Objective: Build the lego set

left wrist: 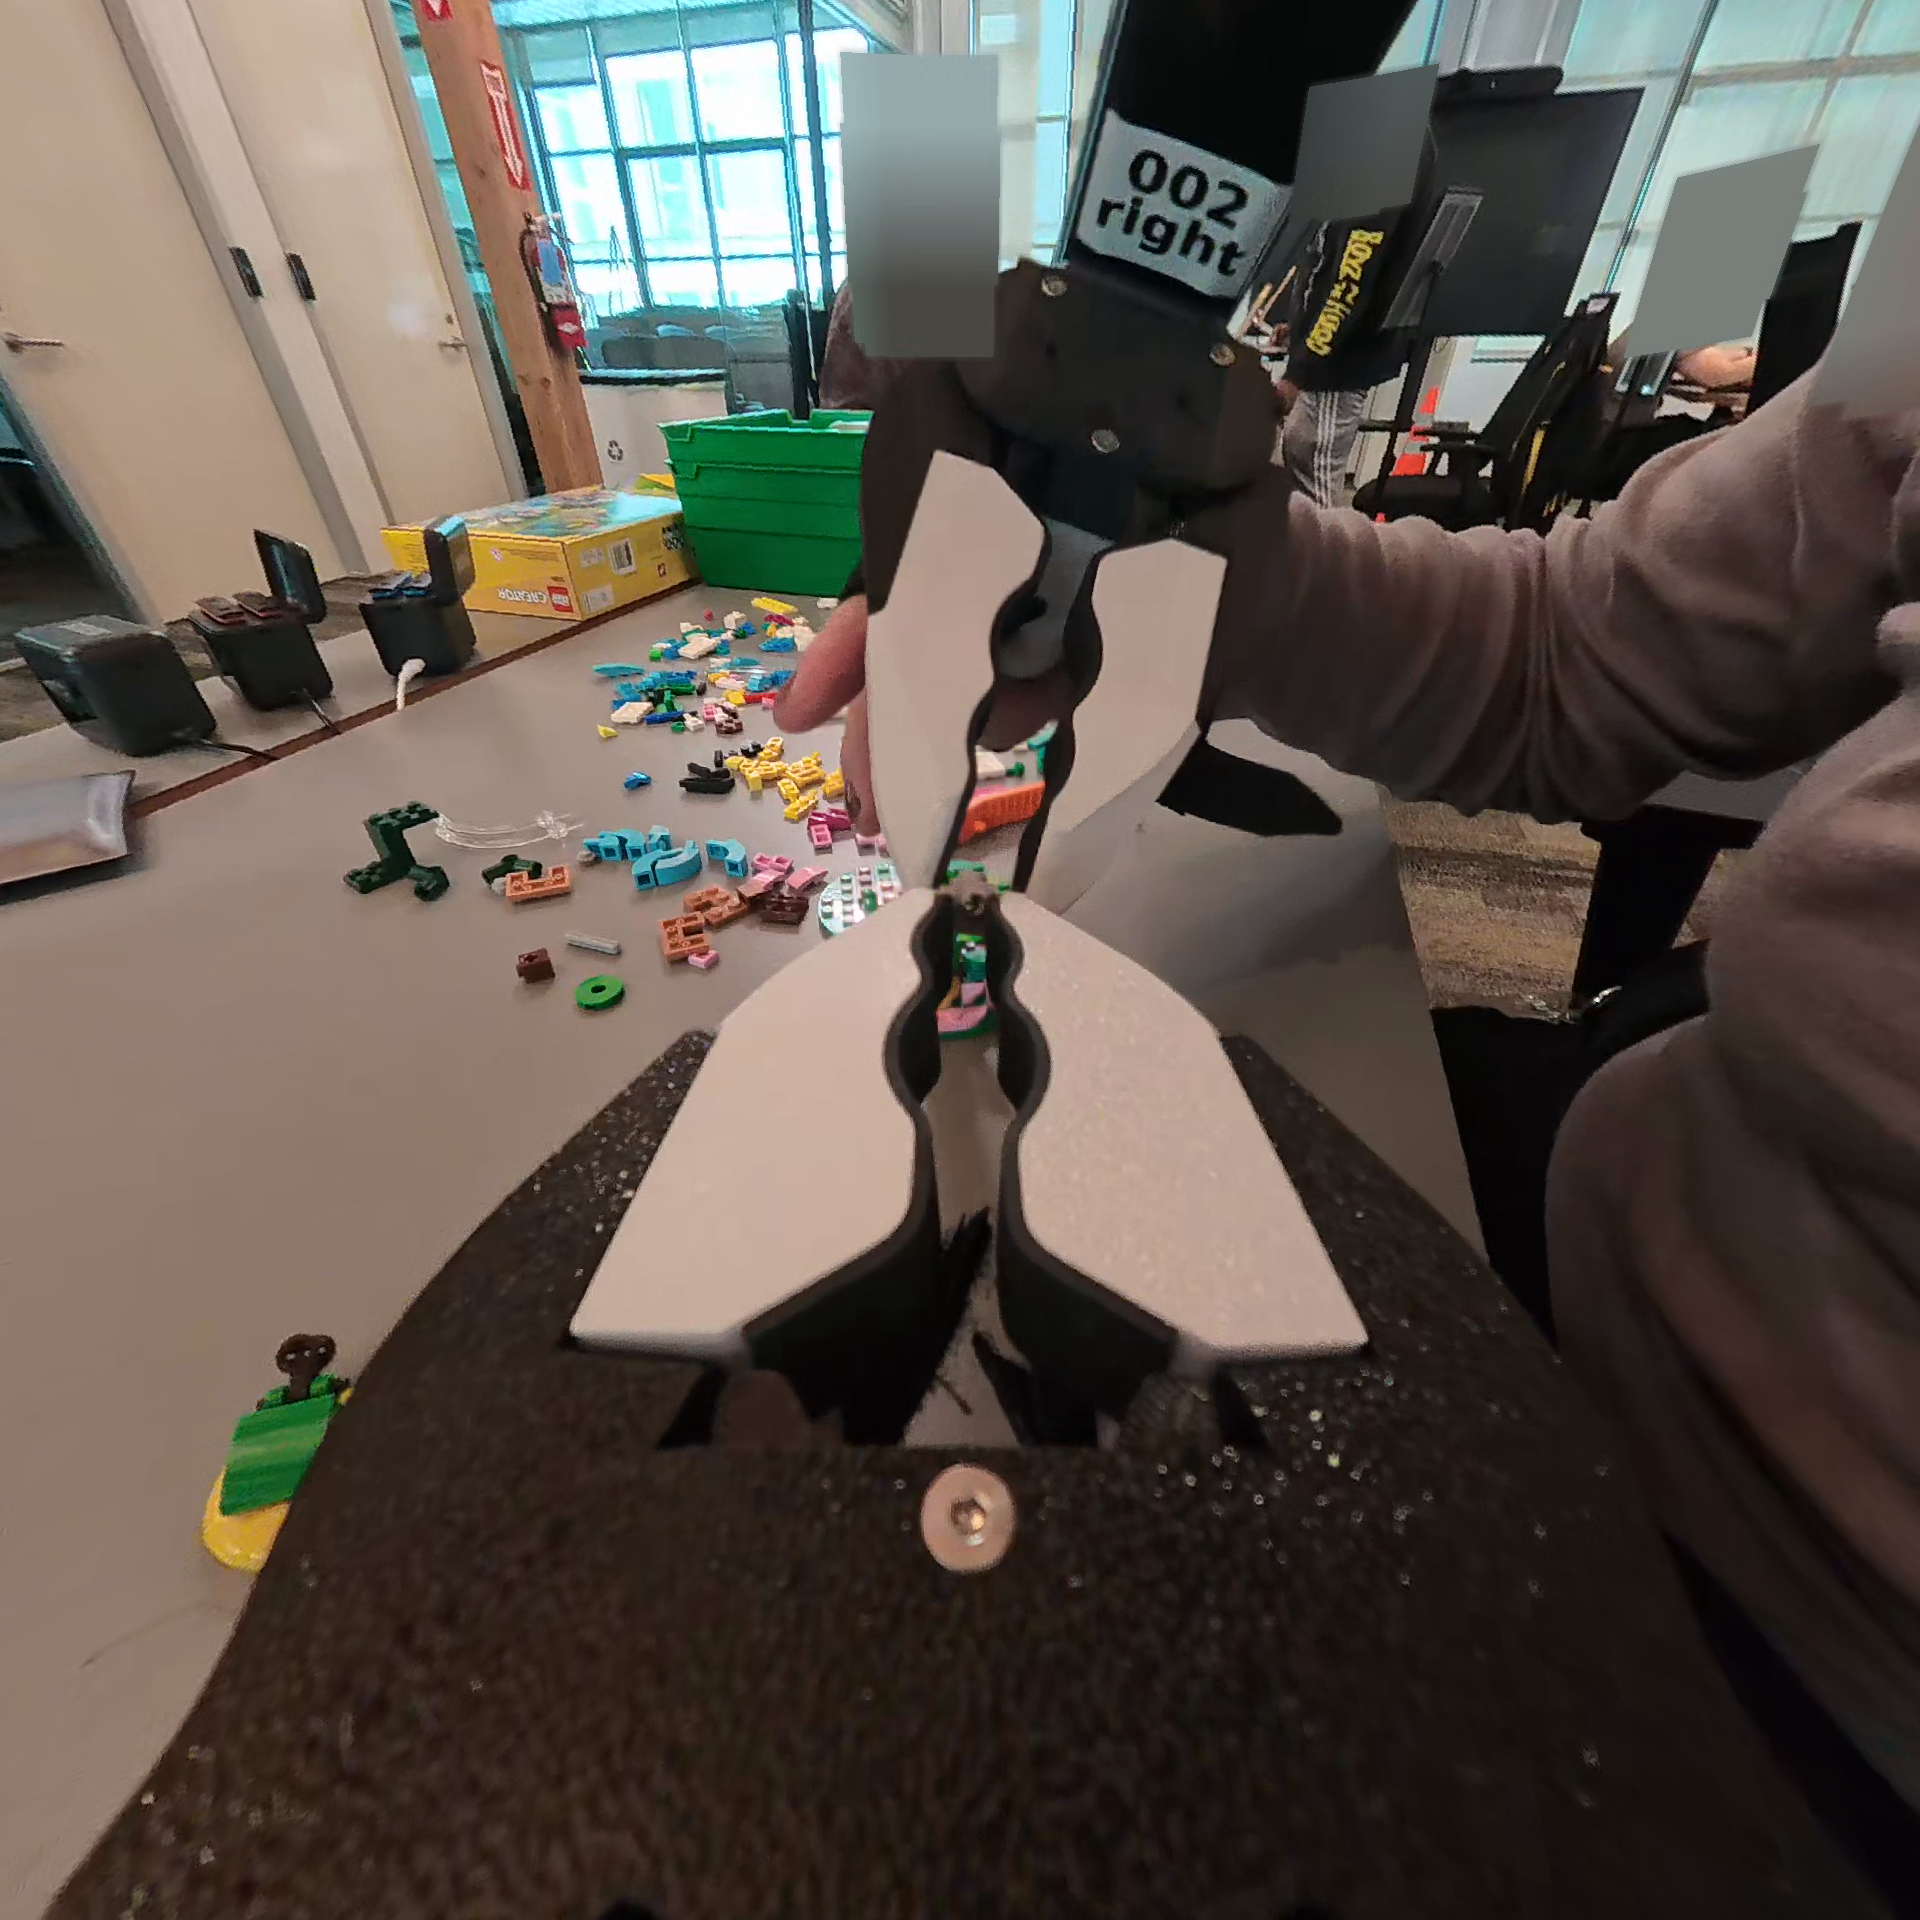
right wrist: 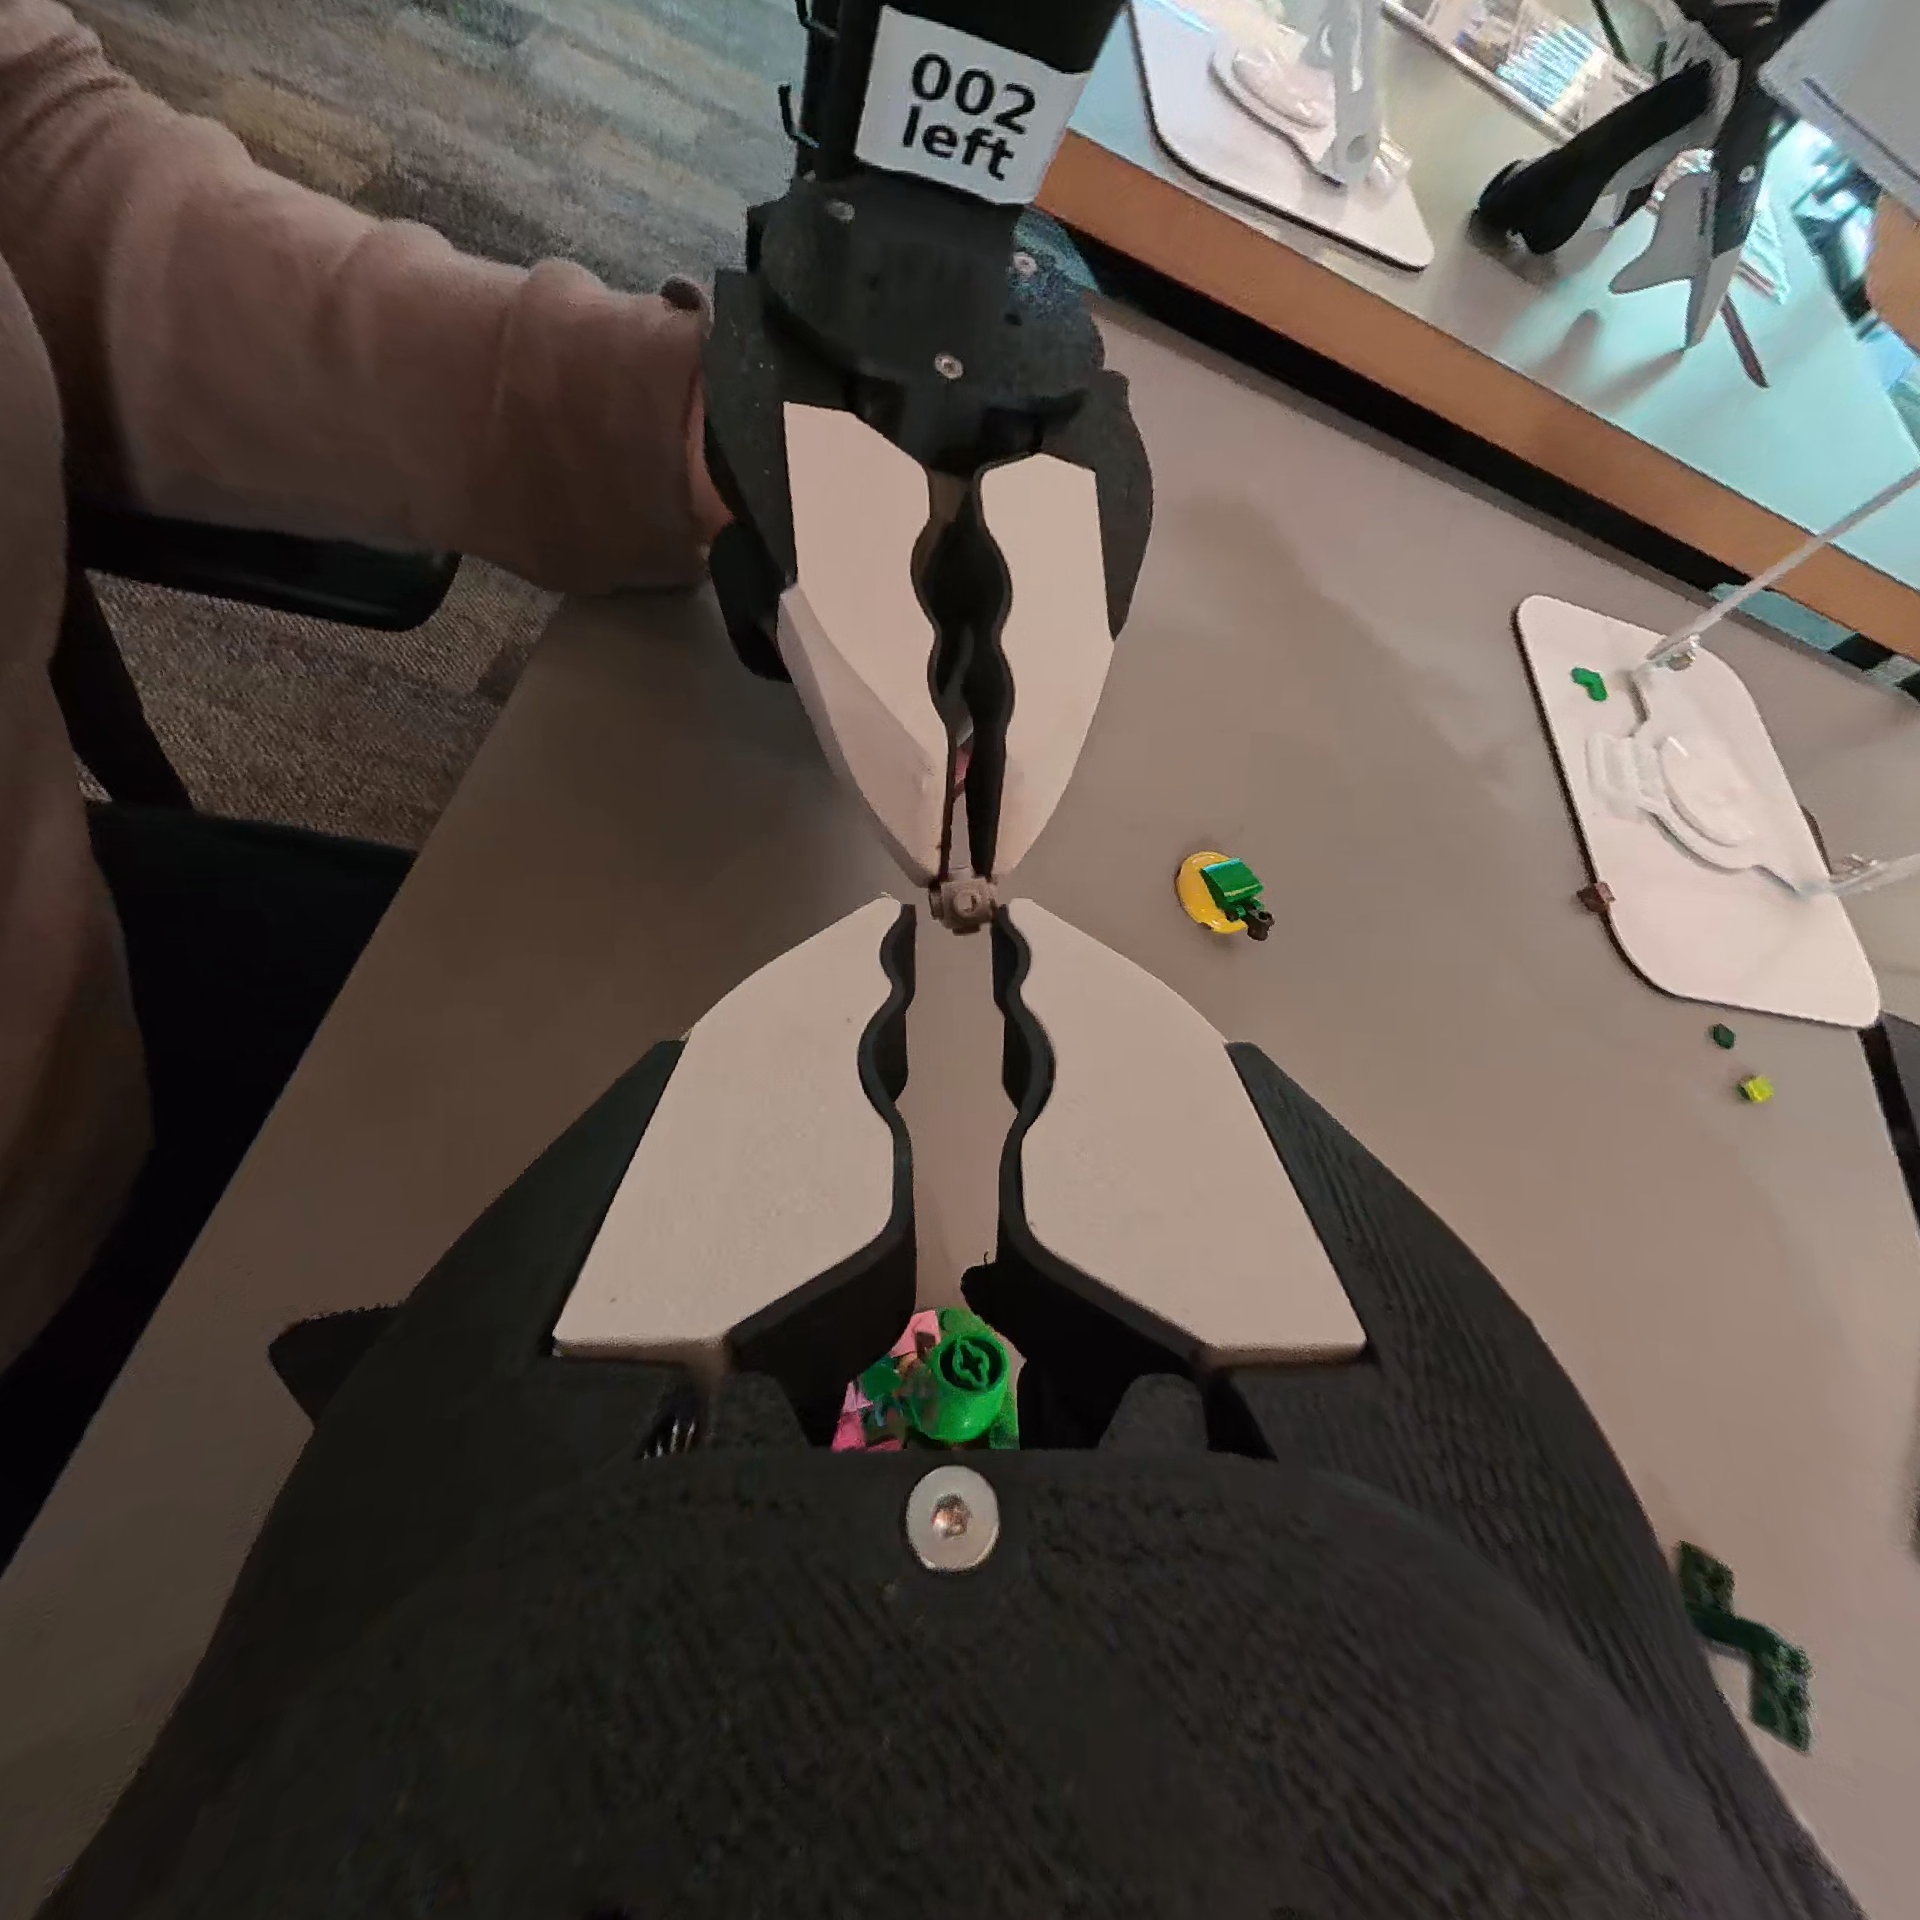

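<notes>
My two grippers meet tip to tip above the grey table (left wrist: 312, 1091). A small grey Lego piece (left wrist: 971, 894) sits between the tips; it also shows in the right wrist view (right wrist: 961, 902). My left gripper (left wrist: 969, 902) is shut on it from one end. My right gripper (right wrist: 956, 912) is shut on its sides. The other gripper shows in each view: the right one (left wrist: 982, 878), the left one (right wrist: 961, 868). A pink and green build (left wrist: 966, 987) lies on the table under the grippers and shows through the right gripper's gap (right wrist: 945, 1392).
Loose bricks (left wrist: 748, 727) are spread across the table's far part. A dark green piece (left wrist: 395, 852), a green ring (left wrist: 600, 992) and a yellow disc with a green brick (right wrist: 1226, 894) lie apart. A yellow box (left wrist: 561, 551), green bins (left wrist: 769, 499) and a white board (right wrist: 1704, 821) stand around. Left and right tips are no more than a few centimetres apart.
</notes>
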Tool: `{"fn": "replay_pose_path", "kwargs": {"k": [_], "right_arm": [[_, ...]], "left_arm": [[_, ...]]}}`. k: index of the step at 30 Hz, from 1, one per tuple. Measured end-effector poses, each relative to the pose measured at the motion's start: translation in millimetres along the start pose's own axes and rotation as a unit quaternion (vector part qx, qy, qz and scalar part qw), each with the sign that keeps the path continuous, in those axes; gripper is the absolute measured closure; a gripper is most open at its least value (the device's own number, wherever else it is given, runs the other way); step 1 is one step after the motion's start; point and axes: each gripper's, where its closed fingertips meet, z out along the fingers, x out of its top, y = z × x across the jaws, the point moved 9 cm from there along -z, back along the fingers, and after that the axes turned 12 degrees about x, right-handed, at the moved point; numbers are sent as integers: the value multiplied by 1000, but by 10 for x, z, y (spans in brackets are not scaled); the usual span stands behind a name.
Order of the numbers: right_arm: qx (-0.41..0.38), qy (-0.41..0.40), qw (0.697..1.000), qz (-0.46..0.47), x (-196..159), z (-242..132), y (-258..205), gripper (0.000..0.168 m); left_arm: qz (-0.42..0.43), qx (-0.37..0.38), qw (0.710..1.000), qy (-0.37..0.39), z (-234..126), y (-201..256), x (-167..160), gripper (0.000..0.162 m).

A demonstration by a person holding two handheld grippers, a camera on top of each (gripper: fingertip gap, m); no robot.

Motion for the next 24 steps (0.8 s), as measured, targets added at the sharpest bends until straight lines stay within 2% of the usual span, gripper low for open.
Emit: {"fn": "replay_pose_path", "kwargs": {"k": [7, 10, 12, 15, 19, 22, 24], "right_arm": [[10, -11, 1000, -8, -16, 13, 16, 160], [-4, 9, 999, 38, -19, 5, 75, 160], [-29, 23, 996, 85, -30, 0, 142, 161], [-62, 43, 982, 176, -58, -20, 262, 161], [-36, 117, 947, 296, -28, -52, 352, 161], [-17, 123, 938, 323, -20, -50, 361, 161], [-14, 115, 939, 325, -23, -26, 353, 161]], "left_arm": [[11, 1, 1000, -10, 6, 9, -6, 157], [47, 46, 998, 9, 2, 12, 17, 156], [98, 94, 991, 8, 8, 25, 29, 148], [190, 180, 965, 14, 27, 40, 35, 141], [286, 249, 925, 12, 78, 86, 9, 136], [322, 285, 903, 24, 104, 120, 25, 138], [334, 293, 895, 31, 110, 142, 38, 146]]}}
